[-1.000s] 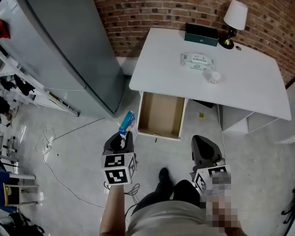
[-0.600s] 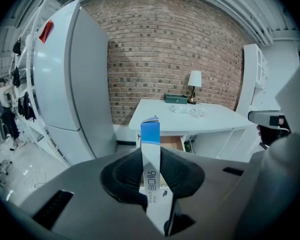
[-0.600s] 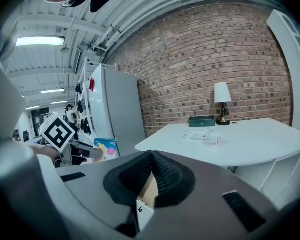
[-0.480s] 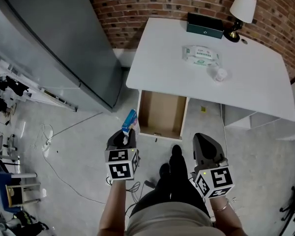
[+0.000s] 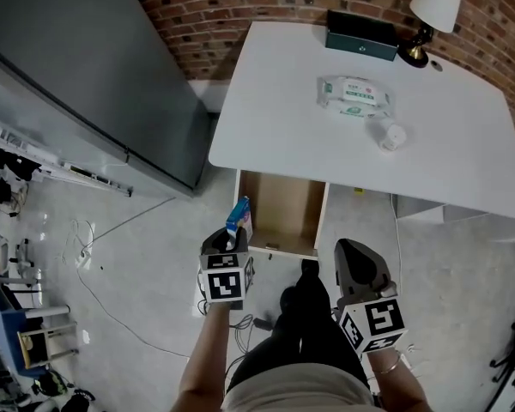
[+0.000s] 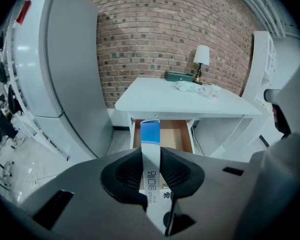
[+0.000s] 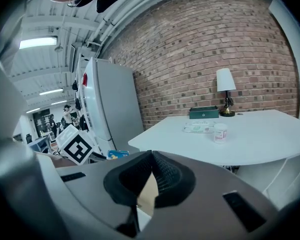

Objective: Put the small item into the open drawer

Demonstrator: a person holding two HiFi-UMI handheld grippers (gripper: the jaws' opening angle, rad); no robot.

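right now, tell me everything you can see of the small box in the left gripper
A small flat carton, blue at the far end and white with dark print, looks like cardboard. The left gripper's pads pinch its flat faces, the blue end sticking out beyond them. It shows by the open drawer's front left corner, not inside.

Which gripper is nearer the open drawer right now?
Left. The left gripper, holding the small blue-and-white packet, is at the front left corner of the drawer. The right gripper hangs further out, off its front right corner.
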